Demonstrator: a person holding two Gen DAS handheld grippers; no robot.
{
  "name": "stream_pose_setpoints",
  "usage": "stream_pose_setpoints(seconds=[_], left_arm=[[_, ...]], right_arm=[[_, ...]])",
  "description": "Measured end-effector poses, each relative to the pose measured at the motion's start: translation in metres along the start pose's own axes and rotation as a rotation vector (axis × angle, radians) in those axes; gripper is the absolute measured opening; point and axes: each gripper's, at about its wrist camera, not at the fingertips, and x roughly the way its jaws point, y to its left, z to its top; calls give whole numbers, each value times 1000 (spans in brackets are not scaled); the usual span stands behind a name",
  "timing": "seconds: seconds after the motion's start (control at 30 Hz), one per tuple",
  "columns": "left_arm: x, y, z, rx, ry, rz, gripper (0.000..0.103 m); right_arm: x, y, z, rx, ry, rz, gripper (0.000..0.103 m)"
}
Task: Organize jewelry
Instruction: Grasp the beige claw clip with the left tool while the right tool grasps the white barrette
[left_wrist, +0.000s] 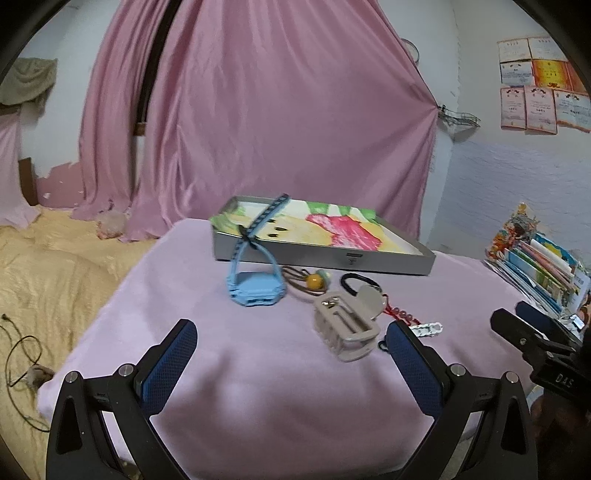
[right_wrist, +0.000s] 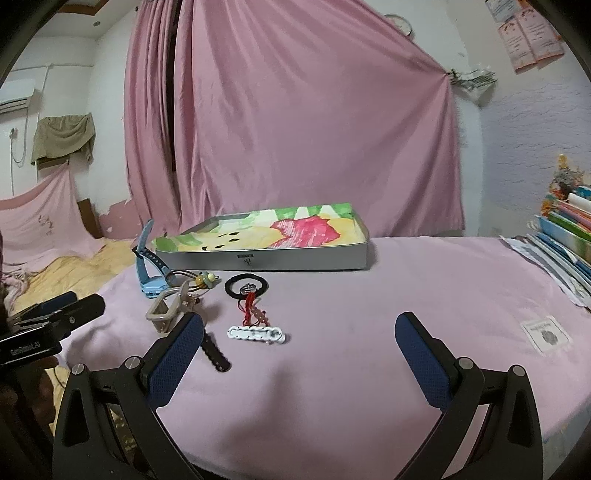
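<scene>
Several small pieces lie loose on the pink cloth (right_wrist: 369, 350), in front of the shallow grey tray (right_wrist: 295, 260), none in it yet. Nearest the left gripper (left_wrist: 291, 365) is the beige claw clip (left_wrist: 345, 328), lying on its side just ahead of the right-hand finger. Blue watch (left_wrist: 255, 290) stands on its case left of it, strap propped against the tray wall. Brown hair tie with yellow bead (left_wrist: 314, 280) lies between watch and clip; black ring hair tie (right_wrist: 246, 286), red cord bracelet (right_wrist: 253, 308), white clip (right_wrist: 256, 334) and black wavy clip (right_wrist: 216, 352) lie more toward the right gripper (right_wrist: 299, 363). Both grippers hover low over the near edge of the cloth, jaws wide, nothing held.

Likely step: first pick, probably claw clip for the left, white clip or black clip for the right. To do well: approach from above, straddle the clip across its narrow body, not the teeth, close slowly since it may roll. Flat clips sit tight on soft cloth, so press fingertips in slightly. Avoid snagging the red cord. Carry over the tray wall, release low onto the printed liner (right_wrist: 280, 229).
</scene>
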Motion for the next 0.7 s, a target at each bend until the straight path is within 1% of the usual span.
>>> stream_pose_setpoints(seconds=[0.03, 0.1, 0.17, 0.27, 0.33, 0.37, 0.5, 0.53, 0.57, 0.6, 0.7], left_arm=[[3, -2, 1, 1, 8, -6, 103], [12, -6, 2, 2, 31, -23, 103], [20, -12, 3, 3, 55, -44, 103], [31, -20, 4, 6, 84, -75, 96], [39, -22, 4, 7, 106, -85, 93], [43, -25, 5, 7, 116, -90, 91], [54, -31, 7, 3, 147, -106, 82], [56, -32, 7, 4, 156, -109, 80], [58, -34, 7, 7, 164, -109, 77], [60, -35, 7, 10, 173, -109, 74], [66, -38, 7, 8, 198, -110, 68]], right_arm=[[4, -3, 2, -1, 11, 2, 101], [12, -5, 4, -7, 32, 17, 92], [23, -8, 5, -17, 78, 35, 73], [37, -9, 3, -24, 141, 73, 57], [50, -7, 3, -38, 189, 102, 53], [55, -6, 3, -47, 208, 115, 50], [66, 1, 3, -64, 256, 152, 50], [69, 2, 3, -63, 268, 158, 49], [73, 4, 4, -60, 285, 169, 45], [75, 4, 4, -56, 296, 174, 44], [81, 6, 5, -45, 325, 185, 42]])
